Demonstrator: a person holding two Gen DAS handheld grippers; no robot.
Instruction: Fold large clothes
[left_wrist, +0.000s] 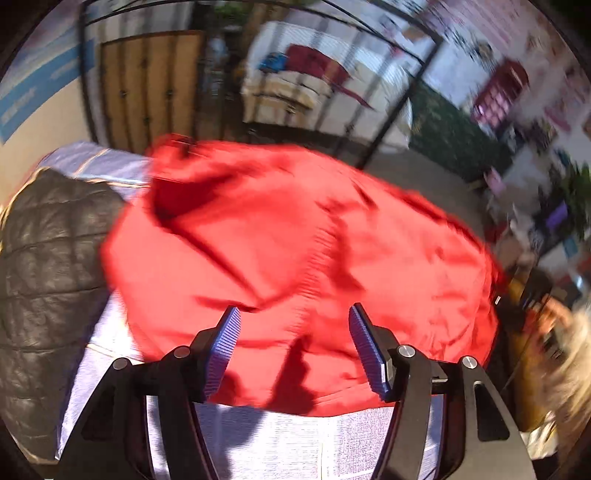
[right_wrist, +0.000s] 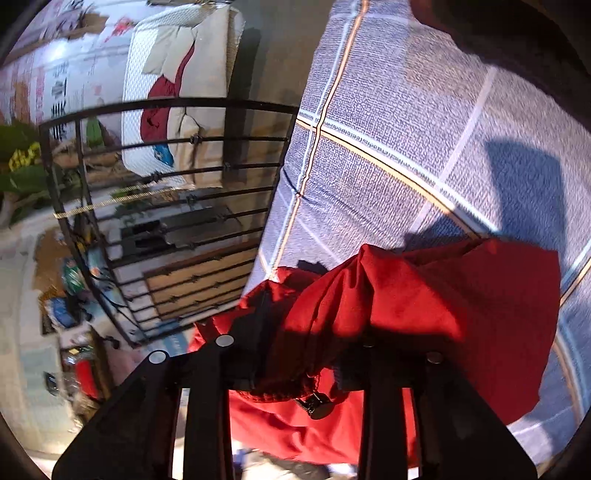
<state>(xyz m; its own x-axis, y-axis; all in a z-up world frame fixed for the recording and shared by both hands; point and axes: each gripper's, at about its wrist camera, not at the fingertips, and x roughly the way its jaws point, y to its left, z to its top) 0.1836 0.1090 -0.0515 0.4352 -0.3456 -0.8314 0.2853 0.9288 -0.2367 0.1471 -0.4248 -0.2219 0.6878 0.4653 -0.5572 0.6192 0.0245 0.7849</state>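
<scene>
A large red jacket (left_wrist: 295, 236) lies bunched on a bed with a lilac plaid sheet (left_wrist: 280, 439). My left gripper (left_wrist: 293, 321) is open and empty, its blue ribbed pads (left_wrist: 223, 350) just above the jacket's near hem. In the right wrist view my right gripper (right_wrist: 295, 365) is shut on a gathered part of the red jacket (right_wrist: 424, 302); the cloth drapes over the fingertips and hides them. A black button or snap (right_wrist: 317, 406) hangs below the bunch.
A black quilted jacket (left_wrist: 51, 280) lies on the bed left of the red one. A black metal bed frame (right_wrist: 166, 206) stands past the sheet (right_wrist: 406, 129). A wooden cabinet (left_wrist: 147, 92) and another bed (left_wrist: 314, 81) stand farther off.
</scene>
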